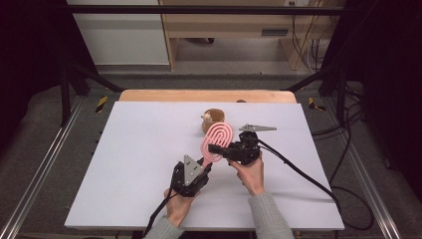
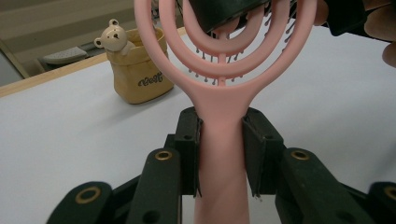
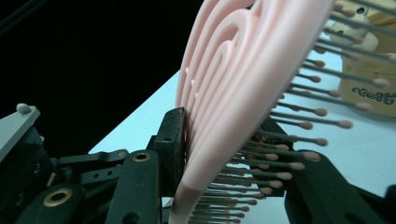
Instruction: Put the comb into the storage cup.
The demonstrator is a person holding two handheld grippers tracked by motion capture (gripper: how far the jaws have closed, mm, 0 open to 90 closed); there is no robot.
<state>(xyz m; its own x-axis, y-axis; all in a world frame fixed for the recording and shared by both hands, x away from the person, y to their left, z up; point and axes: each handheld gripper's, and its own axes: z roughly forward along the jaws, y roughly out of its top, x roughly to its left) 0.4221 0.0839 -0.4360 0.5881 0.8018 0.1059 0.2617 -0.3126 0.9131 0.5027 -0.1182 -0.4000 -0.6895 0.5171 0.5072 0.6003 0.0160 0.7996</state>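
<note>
Two sets of fingers have hold of one pink hairbrush, and that brush is the thing to steer by. At its handle, the left gripper has its black fingers pinching the pink stem from both sides, just below where the stem widens into the looped head. Up at the head, the right gripper has its fingers closed across the brush: one finger lies flat against the smooth pink back, the other sits on the bristle side among the grey, ball-tipped bristles.

From the high view the brush is held above the white worktop, handle end toward the person, head pointing away. The left gripper is below the brush on the near side, in the person's left hand; the right gripper comes in from the brush's right, with the right hand behind it.

Just beyond the head of the brush stands a small tan pot with a little bear figure perched on its rim, set apart from the brush on the worktop.
</note>
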